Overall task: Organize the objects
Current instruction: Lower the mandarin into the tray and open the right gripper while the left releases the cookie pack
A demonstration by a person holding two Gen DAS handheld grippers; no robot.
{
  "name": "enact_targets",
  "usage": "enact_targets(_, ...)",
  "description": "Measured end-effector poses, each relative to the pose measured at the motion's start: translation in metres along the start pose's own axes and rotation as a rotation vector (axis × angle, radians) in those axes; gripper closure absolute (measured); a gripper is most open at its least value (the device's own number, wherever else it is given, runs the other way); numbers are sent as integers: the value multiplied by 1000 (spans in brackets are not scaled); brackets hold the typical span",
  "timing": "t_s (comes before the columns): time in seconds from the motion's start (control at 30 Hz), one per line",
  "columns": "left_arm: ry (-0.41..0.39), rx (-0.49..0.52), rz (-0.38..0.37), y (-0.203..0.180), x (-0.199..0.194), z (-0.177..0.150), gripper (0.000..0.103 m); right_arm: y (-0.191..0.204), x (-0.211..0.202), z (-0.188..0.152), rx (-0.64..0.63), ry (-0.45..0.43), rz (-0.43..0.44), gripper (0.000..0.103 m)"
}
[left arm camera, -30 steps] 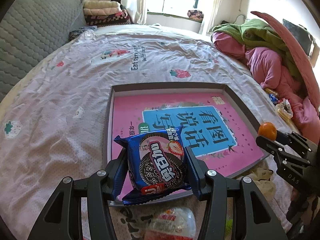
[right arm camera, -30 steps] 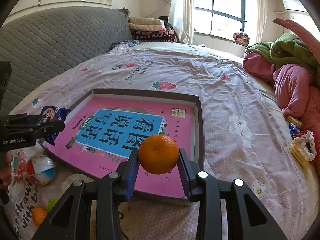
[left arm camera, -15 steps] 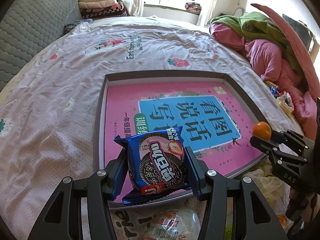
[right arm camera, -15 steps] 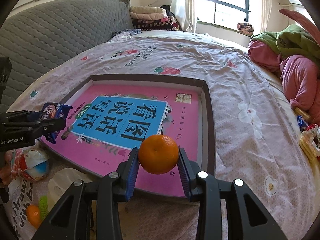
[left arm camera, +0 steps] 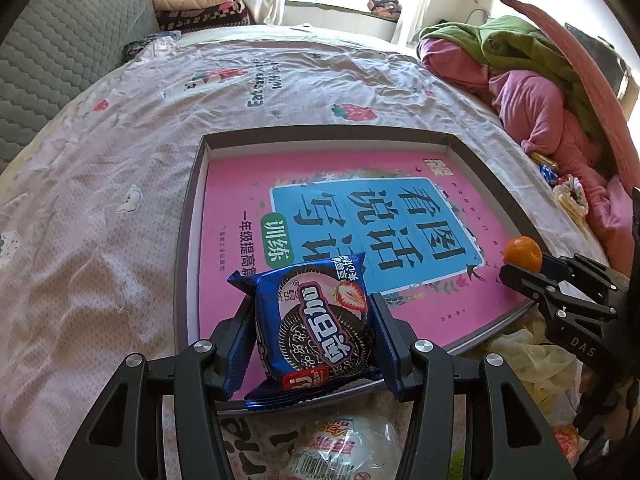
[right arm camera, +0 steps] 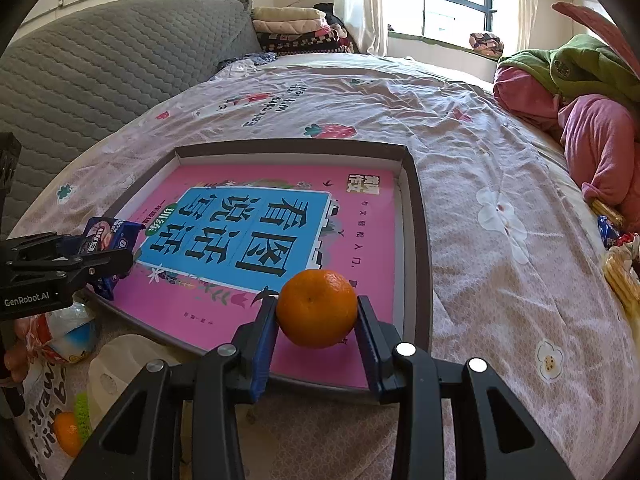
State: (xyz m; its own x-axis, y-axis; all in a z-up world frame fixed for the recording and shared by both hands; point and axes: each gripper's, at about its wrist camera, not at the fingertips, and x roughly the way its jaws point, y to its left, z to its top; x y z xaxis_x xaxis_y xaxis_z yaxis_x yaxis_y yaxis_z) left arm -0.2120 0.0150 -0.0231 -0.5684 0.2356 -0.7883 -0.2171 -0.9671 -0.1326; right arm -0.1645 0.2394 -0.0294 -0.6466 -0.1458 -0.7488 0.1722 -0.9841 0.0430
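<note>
My left gripper [left arm camera: 314, 332] is shut on a blue cookie packet [left arm camera: 316, 320] and holds it over the near left corner of a shallow grey box [left arm camera: 192, 208] lined with a pink book [left arm camera: 360, 216]. My right gripper [right arm camera: 317, 320] is shut on an orange [right arm camera: 317, 308] over the box's near right edge [right arm camera: 420, 240]. The right gripper with its orange [left arm camera: 522, 254] shows at the right of the left wrist view. The left gripper with its packet [right arm camera: 108, 236] shows at the left of the right wrist view.
The box lies on a bed with a pink flowered sheet [left arm camera: 100, 200]. A plastic bag with snacks [left arm camera: 344, 448] and another orange [right arm camera: 66, 432] lies near the front. Pink and green bedding [left arm camera: 540, 100] is piled at the right, with small snacks [right arm camera: 616, 268] beside it. A grey headboard [right arm camera: 100, 60] stands left.
Both grippers have moved forward over the box, each still holding its object. The box looks larger and nearer in both views.
</note>
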Motion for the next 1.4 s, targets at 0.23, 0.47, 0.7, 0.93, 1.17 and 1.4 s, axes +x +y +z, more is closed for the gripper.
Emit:
enact_targets(0.23,6,-3,7,1,2,0,48,0,-1,0,3,-4,-9,64)
enact_targets(0.47,-5,-15,15,4,4,0,47,0,-8,2,5,-32,-16,58)
enact_targets(0.7,-20,-27,15,7,1,2,46,-2,-13,4,12,-46,-27,57)
enact_targets(0.93,-49,-32,8,9,-5,6,46,0,-18,4,10,-63,-25,57)
enact_targets(1.17,-52,-37,12,9,-7,7,46,1,-19,4,10,-66,-25,57)
enact_targets(1.4,-68,-39,20,10,-9,9,37,2,-18,4,4,-68,-31,54)
